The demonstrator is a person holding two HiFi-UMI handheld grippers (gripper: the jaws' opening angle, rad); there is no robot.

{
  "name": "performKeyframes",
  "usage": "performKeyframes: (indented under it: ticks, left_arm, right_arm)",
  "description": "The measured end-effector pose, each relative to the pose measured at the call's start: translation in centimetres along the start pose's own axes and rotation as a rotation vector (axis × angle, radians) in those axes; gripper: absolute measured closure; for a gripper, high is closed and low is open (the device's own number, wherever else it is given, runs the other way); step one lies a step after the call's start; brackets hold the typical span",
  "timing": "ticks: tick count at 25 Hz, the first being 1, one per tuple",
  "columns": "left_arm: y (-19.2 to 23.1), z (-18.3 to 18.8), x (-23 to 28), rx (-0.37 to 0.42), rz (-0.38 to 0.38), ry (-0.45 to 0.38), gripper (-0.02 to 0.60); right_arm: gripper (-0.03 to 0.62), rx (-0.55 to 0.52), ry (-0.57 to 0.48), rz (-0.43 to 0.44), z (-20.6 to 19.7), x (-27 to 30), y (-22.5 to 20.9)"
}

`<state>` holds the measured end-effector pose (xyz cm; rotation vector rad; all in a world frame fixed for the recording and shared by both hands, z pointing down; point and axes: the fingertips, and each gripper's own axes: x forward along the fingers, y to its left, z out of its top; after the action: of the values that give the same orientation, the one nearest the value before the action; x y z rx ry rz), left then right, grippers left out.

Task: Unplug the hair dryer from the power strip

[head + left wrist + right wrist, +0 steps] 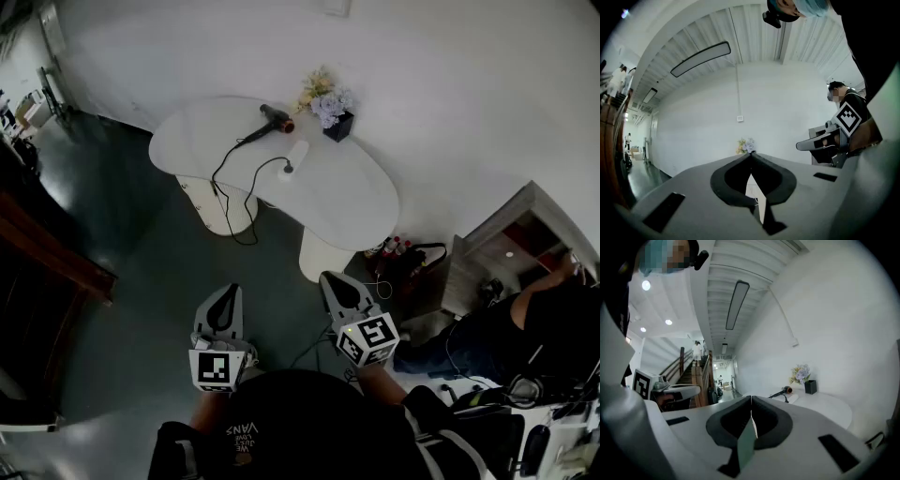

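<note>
A dark hair dryer (276, 116) lies on the far white table (356, 192), and it shows small in the right gripper view as the hair dryer (783, 392). Its black cord (246, 172) runs to a plug in the white power strip (292, 159) and also hangs off the table's front edge. My left gripper (225, 290) and right gripper (327, 277) are held near my body, well short of the table, both shut with nothing between their jaws. In the left gripper view the left gripper (751, 153) points at the flowers.
A bunch of flowers in a dark vase (332, 111) stands at the table's back edge by the wall. A person (525, 328) crouches at the right by an open cabinet (525, 239). Bags and bottles (398, 253) sit on the floor under the table's right end. A staircase (689, 366) rises at left.
</note>
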<state>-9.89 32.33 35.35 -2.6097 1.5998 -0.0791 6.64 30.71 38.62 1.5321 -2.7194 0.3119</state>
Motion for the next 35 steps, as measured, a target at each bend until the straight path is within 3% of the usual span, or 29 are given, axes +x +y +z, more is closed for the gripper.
performKeyframes:
  ticks: [11, 21, 29, 32, 35]
  left_arm:
    - [5.2, -1.5, 1.3, 0.002, -0.038, -0.003, 0.563]
    - [11.4, -2.8, 5.5, -0.003, -0.204, -0.013, 0.561]
    - [15.7, -5.7, 6.9, 0.005, -0.311, 0.043, 0.556]
    - [16.7, -6.0, 7.6, 0.003, -0.326, 0.041, 0.499]
    - [17.0, -6.5, 8.0, -0.002, -0.338, 0.05, 0.485]
  right_arm:
    - [0.548, 0.054, -0.019, -0.108, -0.9, 3.9, 0.5]
    - [0.545, 0.065, -0.061, -0.249, -0.5, 9.8, 1.6]
    - [0.455, 0.066, -0.046, -0.341, -1.5, 13.1, 3.2]
    - [0.434, 0.065, -0.039, -0.352, -1.5, 13.9, 3.3]
    - [0.434, 0.067, -0.028, -0.363, -1.6, 14.3, 3.2]
